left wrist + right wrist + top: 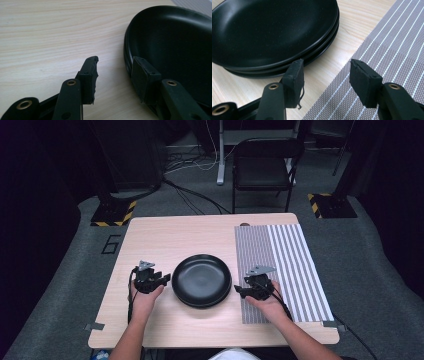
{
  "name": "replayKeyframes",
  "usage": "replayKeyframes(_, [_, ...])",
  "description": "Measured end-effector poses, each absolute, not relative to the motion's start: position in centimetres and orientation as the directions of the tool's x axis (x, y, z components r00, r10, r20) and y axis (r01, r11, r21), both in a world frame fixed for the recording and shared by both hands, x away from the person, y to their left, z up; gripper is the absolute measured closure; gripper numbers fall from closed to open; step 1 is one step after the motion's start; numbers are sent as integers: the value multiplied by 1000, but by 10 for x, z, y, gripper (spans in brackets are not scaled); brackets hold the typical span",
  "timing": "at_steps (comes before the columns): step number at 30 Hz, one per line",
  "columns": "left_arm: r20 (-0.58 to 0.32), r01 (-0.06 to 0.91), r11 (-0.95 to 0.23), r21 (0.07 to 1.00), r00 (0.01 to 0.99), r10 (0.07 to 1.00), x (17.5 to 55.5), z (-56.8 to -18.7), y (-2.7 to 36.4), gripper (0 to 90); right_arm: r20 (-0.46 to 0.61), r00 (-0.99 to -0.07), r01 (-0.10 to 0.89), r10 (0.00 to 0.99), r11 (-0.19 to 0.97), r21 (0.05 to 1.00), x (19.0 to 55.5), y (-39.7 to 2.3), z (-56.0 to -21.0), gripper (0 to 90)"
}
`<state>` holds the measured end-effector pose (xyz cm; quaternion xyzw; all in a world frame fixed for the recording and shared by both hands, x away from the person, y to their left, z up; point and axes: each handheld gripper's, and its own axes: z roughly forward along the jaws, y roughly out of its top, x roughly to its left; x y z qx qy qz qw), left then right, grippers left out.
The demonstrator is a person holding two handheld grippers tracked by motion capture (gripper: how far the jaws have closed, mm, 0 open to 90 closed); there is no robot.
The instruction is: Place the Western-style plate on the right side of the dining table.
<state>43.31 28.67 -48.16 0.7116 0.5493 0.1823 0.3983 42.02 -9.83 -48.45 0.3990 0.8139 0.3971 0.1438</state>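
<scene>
A stack of shallow black plates (201,279) sits in the middle of the wooden table (165,240). My left gripper (166,280) rests by the stack's left rim and is open. In the left gripper view its jaws (115,77) frame bare wood, and the right-hand pad (143,76) stands just in front of the plates' rim (175,45); I cannot tell whether it touches. My right gripper (240,291) lies at the stack's right side, open too. Its jaws (328,80) straddle the edge of a grey striped placemat (387,50), with the plates (274,30) just beyond the left-hand pad.
The striped placemat (290,265) covers the table's right part from the far edge to near the front. A black chair (262,167) stands beyond the table, with cables on the floor. Bare wood lies left of and behind the plates.
</scene>
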Motion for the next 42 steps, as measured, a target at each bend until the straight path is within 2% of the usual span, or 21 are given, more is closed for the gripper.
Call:
replayKeyframes(10, [-247, 650, -43, 759, 348, 904, 434, -480, 282, 548, 107, -614, 547, 782, 325, 771, 429, -94, -482, 469])
replayKeyframes(25, [-342, 717, 11, 697, 319, 884, 436, -482, 280, 718, 128, -604, 566, 787, 310, 764, 438, -89, -483, 499])
replayKeyframes(28, [-399, 740, 48, 671, 305, 865, 437, -482, 281, 738, 147, -595, 575, 790, 291, 764, 440, -87, -482, 499])
replayKeyframes(34, [-430, 754, 75, 653, 287, 856, 438, -482, 285, 785, 188, -591, 598, 784, 270, 754, 444, -84, -482, 500])
replayKeyframes(42, [-418, 764, 63, 642, 280, 864, 440, -486, 281, 779, 210, -580, 613, 787, 252, 749, 447, -81, -483, 491])
